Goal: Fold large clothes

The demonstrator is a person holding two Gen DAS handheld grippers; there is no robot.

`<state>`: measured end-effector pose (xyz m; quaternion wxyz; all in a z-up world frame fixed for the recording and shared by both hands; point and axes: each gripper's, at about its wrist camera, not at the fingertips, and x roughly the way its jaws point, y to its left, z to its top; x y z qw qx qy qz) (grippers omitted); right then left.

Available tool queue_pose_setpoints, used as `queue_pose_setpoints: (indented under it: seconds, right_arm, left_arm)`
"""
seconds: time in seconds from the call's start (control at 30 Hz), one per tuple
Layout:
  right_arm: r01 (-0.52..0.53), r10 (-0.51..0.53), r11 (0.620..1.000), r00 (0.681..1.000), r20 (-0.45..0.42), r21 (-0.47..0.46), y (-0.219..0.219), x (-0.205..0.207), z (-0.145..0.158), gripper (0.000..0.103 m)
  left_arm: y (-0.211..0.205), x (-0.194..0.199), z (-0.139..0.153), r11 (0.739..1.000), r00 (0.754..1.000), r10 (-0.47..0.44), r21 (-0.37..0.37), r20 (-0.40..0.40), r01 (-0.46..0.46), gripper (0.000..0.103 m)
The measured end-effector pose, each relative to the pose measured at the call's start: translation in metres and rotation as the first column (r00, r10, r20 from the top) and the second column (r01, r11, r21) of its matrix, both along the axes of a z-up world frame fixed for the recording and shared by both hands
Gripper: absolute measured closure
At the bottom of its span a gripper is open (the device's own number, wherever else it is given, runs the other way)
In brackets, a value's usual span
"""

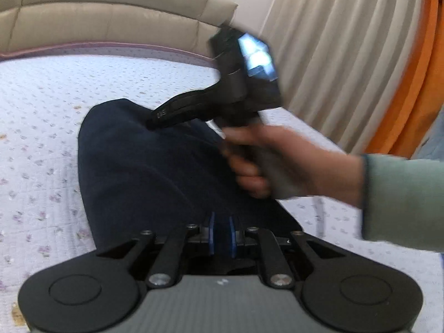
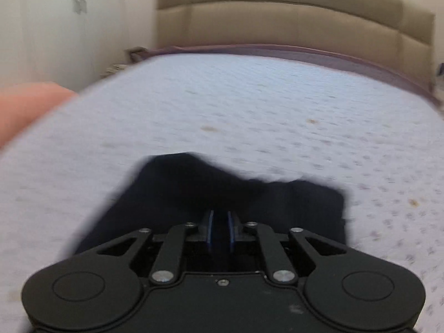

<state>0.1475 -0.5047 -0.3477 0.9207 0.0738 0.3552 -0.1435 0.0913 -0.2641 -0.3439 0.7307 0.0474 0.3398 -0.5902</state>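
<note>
A: Where is the garment?

B: A dark navy, soft fabric garment [image 1: 155,172] lies partly folded on the lilac floral quilted bed [image 1: 36,127].

A: And the tools?

B: The left tool [image 1: 221,231] and right tool [image 2: 219,230] are both narrowed on dark cloth. It looks limp, light; edges or corners grip best.

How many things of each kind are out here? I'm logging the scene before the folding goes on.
Dark navy garment: 1
Handheld grippers: 2, left gripper, right gripper
Bed with floral cover: 1
Padded headboard: 1
Curtains: 1 set
Total: 6
</note>
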Motion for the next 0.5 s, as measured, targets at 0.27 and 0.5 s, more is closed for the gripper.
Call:
queue_pose_setpoints:
  seconds: [0.27,0.5]
  right_arm:
    - [0.215,-0.216,0.976,0.974,-0.069,-0.019,-0.045,0.009,-0.017,0.103]
    - [0.081,-0.087,0.994,0.992,0.093,0.071,0.016,-0.100,0.061,0.090]
  left_arm:
    - [0.025,0.006,0.000,0.999,0.995,-0.040,0.026,-0.096,0.043,0.097]
    - [0.046,0.028,0.050,0.994,0.997,0.047,-0.095,-0.059,-0.052,0.090]
